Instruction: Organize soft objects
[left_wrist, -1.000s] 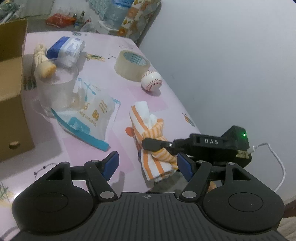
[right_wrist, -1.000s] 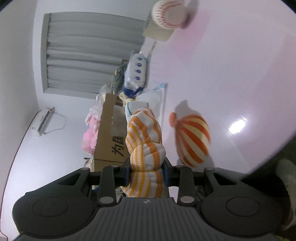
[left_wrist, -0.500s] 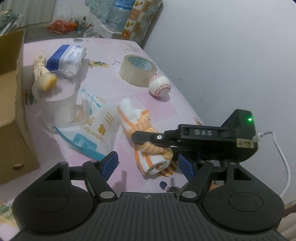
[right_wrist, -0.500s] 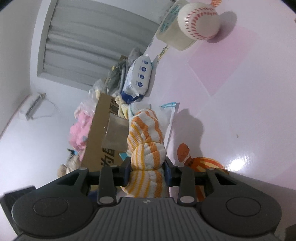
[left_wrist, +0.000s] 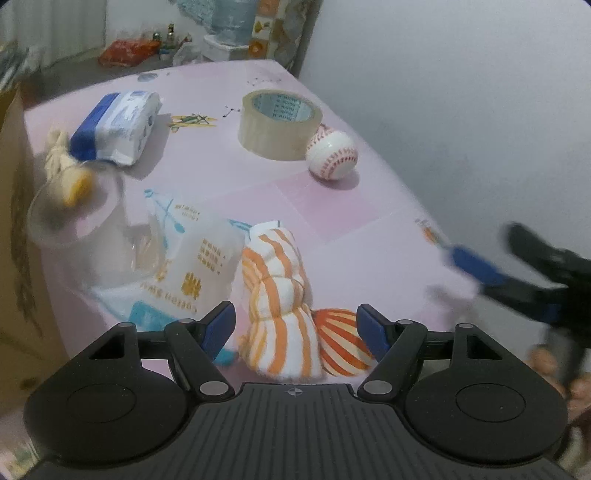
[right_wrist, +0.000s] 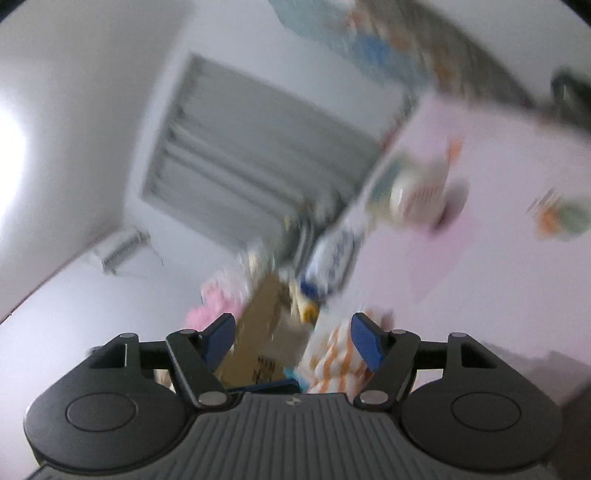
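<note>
Orange-striped knotted cloth (left_wrist: 277, 295) is lying on the pink bench (left_wrist: 369, 206), lower centre, long axis running up-frame between my released left tongs (left_wrist: 295, 328). My right tongs (right_wrist: 291, 338), just sprung open and empty, are sitting blurred at far right.

On the pink surface (left_wrist: 229, 173): one orange-striped rolled towel (left_wrist: 277, 295), one baseball (left_wrist: 332, 155), one roll of packing tape (left_wrist: 279, 123), one clear plastic cup (left_wrist: 79, 236), one blue-and-white tissue pack (left_wrist: 118, 127), one printed plastic packet (left_wrist: 188, 266), one cardboard box (left_wrist: 18, 258) at left. Two claws: left (left_wrist: 295, 328), right (left_wrist: 506, 273).
</note>
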